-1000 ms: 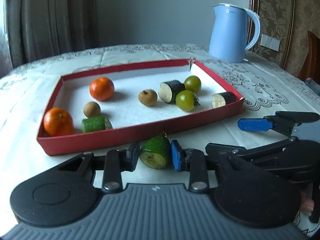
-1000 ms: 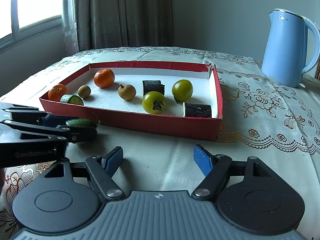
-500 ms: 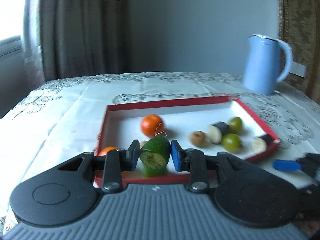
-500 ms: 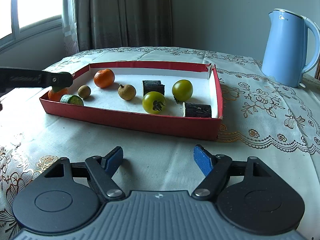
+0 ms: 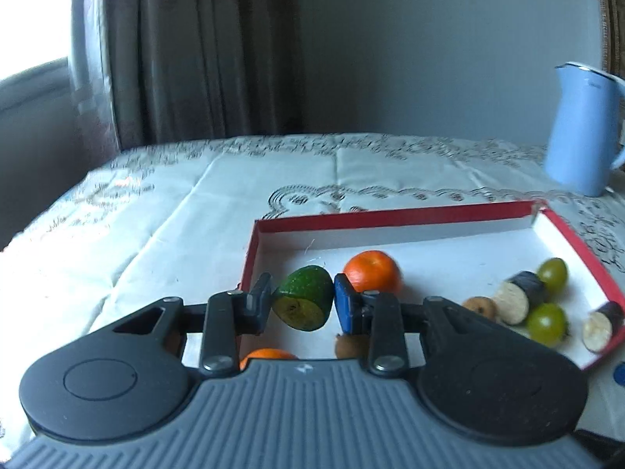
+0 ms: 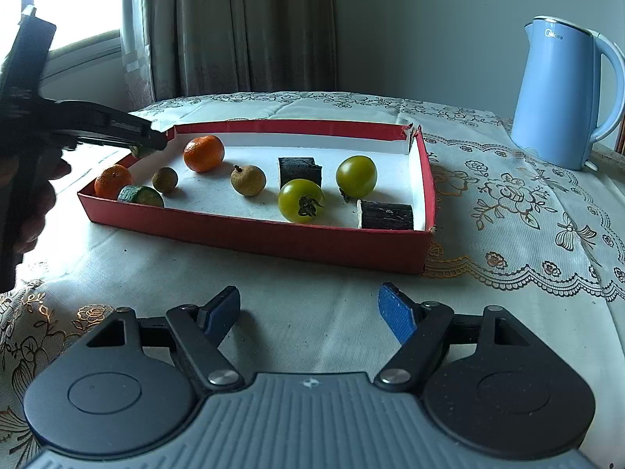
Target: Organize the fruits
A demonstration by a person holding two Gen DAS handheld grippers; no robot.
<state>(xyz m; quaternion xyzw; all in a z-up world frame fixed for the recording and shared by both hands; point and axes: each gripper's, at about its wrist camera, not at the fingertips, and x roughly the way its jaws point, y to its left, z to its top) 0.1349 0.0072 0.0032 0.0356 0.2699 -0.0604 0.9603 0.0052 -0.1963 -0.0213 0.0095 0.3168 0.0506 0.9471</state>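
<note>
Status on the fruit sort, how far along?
Nearly done by the look of it: oranges, green tomatoes and other pieces already lie in the red tray. In hand: left gripper clamps a green cut piece over the tray's corner. Left: release it. Right gripper is open, empty.

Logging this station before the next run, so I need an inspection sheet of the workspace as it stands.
Surface: table under a lace tablecloth.
Job's things: red tray holds two oranges, two green tomatoes, two brown fruits, two dark pieces and a green piece.
Clutter: blue kettle beside the tray.
Grippers: left gripper shut on a cut green fruit above the tray's end; right gripper open, holding nothing.
Cables: nothing seen.
Surroundings: curtain, window, wall.
</note>
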